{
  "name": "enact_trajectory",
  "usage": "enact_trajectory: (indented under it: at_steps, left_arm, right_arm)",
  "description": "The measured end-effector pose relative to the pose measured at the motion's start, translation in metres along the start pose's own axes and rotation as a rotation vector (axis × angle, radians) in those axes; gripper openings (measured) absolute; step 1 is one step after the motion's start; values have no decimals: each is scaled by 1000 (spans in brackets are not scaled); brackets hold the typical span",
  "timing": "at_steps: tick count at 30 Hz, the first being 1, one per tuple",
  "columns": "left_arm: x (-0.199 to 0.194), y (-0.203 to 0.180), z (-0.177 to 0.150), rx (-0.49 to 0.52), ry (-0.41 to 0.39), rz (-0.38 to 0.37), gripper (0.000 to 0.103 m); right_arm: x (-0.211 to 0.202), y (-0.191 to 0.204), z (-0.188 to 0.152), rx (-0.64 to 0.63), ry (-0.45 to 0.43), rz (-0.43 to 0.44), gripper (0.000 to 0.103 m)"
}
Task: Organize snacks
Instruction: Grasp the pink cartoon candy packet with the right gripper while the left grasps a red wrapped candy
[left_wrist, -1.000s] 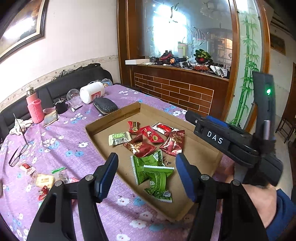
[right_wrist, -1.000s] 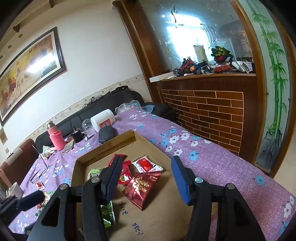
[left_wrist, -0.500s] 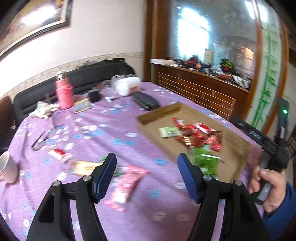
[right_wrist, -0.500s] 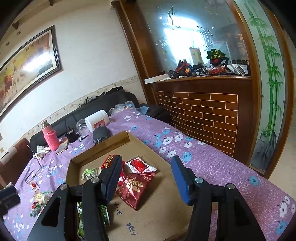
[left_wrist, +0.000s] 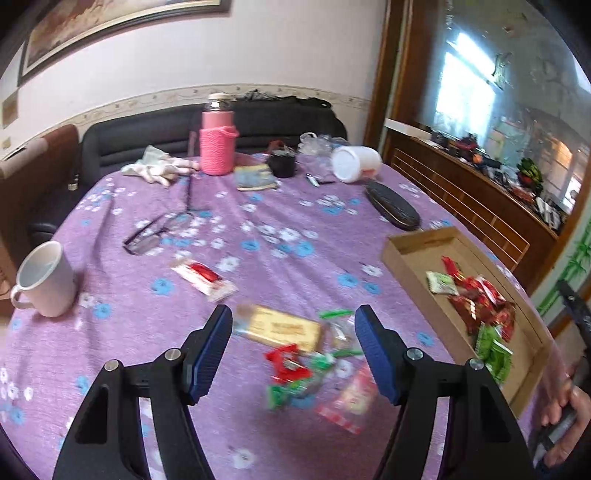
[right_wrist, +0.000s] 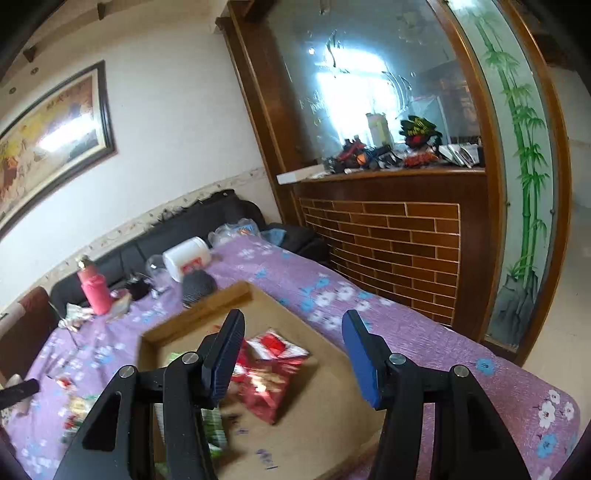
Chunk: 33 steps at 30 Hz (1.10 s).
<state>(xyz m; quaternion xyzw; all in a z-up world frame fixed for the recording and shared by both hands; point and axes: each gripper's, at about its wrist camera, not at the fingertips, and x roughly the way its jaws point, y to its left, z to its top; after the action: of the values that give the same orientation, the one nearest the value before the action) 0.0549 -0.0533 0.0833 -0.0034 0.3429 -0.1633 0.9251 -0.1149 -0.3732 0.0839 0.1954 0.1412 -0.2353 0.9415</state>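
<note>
Purple flowery cloth covers the surface (left_wrist: 295, 229). Beside the flat cardboard tray (left_wrist: 413, 245), shiny crinkly snack packets (left_wrist: 295, 365) lie under the left tool (left_wrist: 293, 325), empty and wide apart. The right tool (right_wrist: 291, 341) hangs empty and wide above the tray.

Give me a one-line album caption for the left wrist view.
Open left gripper poised over loose snack packets on a purple floral tablecloth, cardboard tray of sorted snacks alongside.

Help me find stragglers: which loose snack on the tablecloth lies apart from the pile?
The white packet with a red centre, alone between the white mug and the cardboard tray; the other loose snacks cluster below it.
</note>
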Motion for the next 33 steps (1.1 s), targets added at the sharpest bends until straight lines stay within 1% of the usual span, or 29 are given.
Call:
enact_trajectory:
  at_steps: [2, 3, 4, 5, 6, 7, 9, 10, 11, 12, 13, 16, 19, 20, 22, 23, 24, 25, 26, 28, 29, 31, 32, 33]
  left_arm:
    - [2, 13, 3, -36, 8, 2, 68]
    - [3, 18, 3, -54, 13, 4, 68]
    - [7, 23, 3, -74, 29, 5, 68]
    - [9, 26, 3, -81, 42, 1, 68]
    - [12, 27, 3, -85, 50, -2, 68]
    - [13, 28, 3, -90, 56, 1, 67]
    - [17, 29, 2, -85, 66, 5, 64]
    - [19, 30, 2, -85, 71, 5, 57]
    - [20, 30, 2, -89, 79, 1, 49]
    - [22, 32, 1, -93, 92, -11, 45]
    - [24, 33, 1, -98, 107, -28, 40]
    - [25, 37, 1, -118, 125, -38, 39]
    - [24, 41, 1, -143, 127, -32, 39]
    - [24, 43, 1, -151, 129, -30, 39]
    - [24, 46, 1, -166, 132, -32, 39]
    - [24, 47, 1, -171, 132, -32, 39]
    - [24, 48, 2, -175, 133, -31, 39]
    - [23, 49, 2, -181, 131, -29, 39]
    - [23, 51, 3, -189, 130, -28, 39]
    - [22, 53, 3, -198, 133, -32, 39]
    - [22, 54, 4, -203, 132, -29, 39]
    - [22, 55, 4, -204, 132, -28, 39]
    - [21, 56, 4, -203, 131, -29, 39]
    - [21, 56, 4, -201, 130, -27, 39]
  right_arm:
    - [-9, 16, 5, -17, -5, 51, 59]
    - [-13, 29, 7, -35, 9, 93, 60]
    - [-13, 45, 8, -58, 46, 158, 62]
    - [-10, 59, 7, -76, 94, 219, 66]
    - [-5, 78, 2, -92, 176, 313, 66]
    - [0, 94, -4, -101, 249, 383, 66]
    - [16, 127, -22, -106, 428, 495, 66]
    - [26, 142, -34, -100, 525, 527, 66]
    - [34, 154, -46, -89, 595, 553, 66]
    - [39, 161, -54, -89, 635, 563, 66]
    - [47, 170, -65, -98, 691, 553, 66]
    - [62, 179, -83, -56, 782, 549, 66]
    - [74, 188, -97, -44, 834, 517, 66]
    - [76, 192, -99, -49, 831, 504, 66]
    - [79, 202, -103, -116, 804, 461, 66]
    - [83, 208, -105, -143, 805, 449, 63]
    - [83, 214, -109, -165, 797, 438, 59]
    - [84, 218, -108, -203, 776, 420, 52]
    - [85, 225, -111, -244, 769, 409, 34]
    - [85, 235, -115, -307, 747, 421, 27]
    - [83, 242, -118, -360, 734, 429, 25]
    - [74, 256, -126, -457, 714, 500, 25]
    - [72, 261, -129, -472, 714, 536, 25]
    - [69, 263, -131, -479, 718, 597, 25]
